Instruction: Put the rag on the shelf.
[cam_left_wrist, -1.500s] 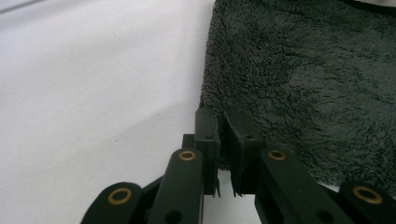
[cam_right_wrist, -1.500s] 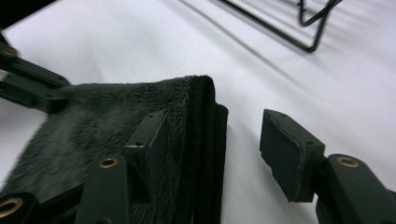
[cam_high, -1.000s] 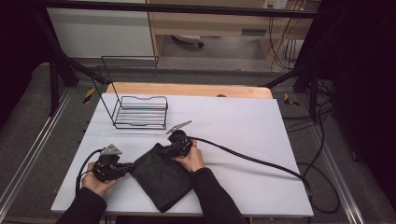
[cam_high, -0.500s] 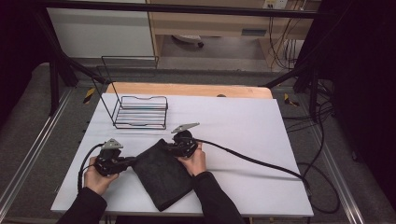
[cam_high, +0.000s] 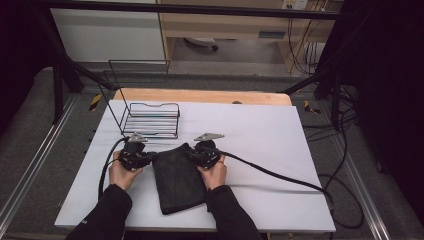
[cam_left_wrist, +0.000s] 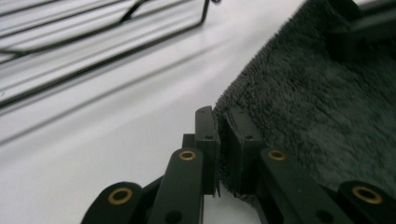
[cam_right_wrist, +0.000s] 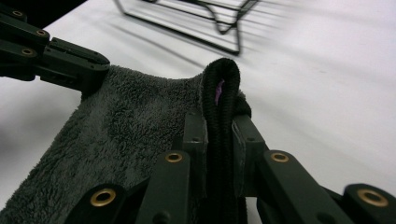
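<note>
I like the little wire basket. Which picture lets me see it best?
The high view. There the whole wire basket stands on the white table, just beyond the dark towel. The left gripper view catches a few blurry bars at its top edge, and the right gripper view catches its near end.

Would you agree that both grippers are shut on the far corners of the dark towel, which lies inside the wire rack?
Not quite: the towel lies on the white table, in front of the wire rack, as the high view shows. Both the left gripper and the right gripper are indeed shut on its far corners.
</note>
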